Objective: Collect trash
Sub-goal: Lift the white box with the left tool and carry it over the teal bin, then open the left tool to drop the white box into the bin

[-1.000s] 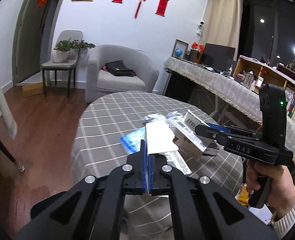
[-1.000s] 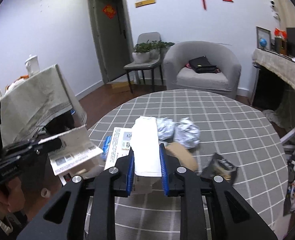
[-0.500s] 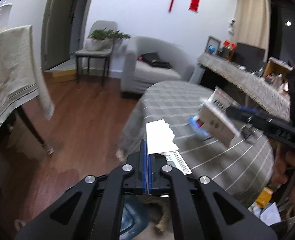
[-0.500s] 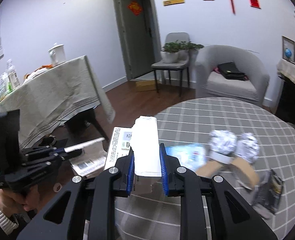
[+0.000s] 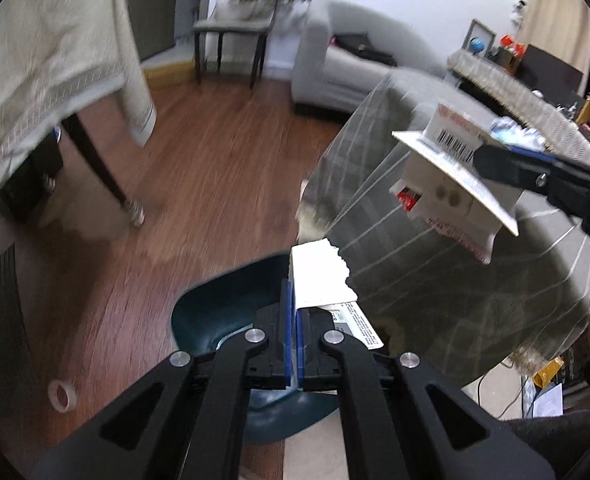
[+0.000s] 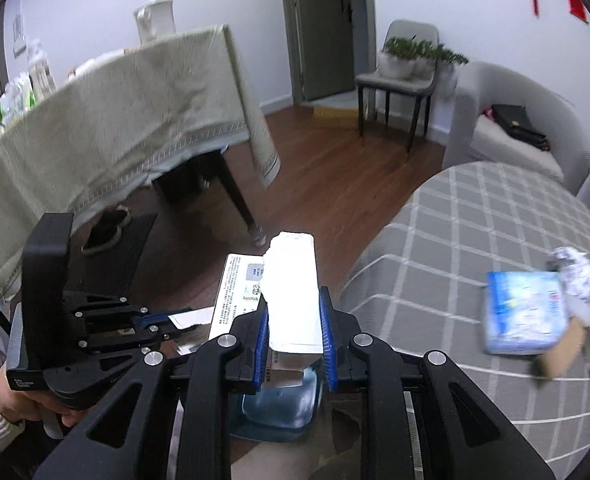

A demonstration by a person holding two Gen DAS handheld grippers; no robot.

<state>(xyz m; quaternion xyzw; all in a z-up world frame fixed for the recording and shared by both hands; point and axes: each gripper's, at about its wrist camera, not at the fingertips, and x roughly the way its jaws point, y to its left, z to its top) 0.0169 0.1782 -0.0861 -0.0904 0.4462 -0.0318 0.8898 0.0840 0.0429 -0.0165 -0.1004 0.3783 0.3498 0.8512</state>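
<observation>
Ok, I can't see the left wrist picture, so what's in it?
The left tongs pinch a torn white card above a dark blue bin on the wooden floor. On the right, the other tongs hold a white box with a barcode beside the checked round table.

Both hand-held grippers (image 5: 294, 312) (image 6: 293, 332) clamped (level)

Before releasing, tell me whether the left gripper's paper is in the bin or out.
Out. The paper sits clamped in the left gripper, above the bin.
</observation>
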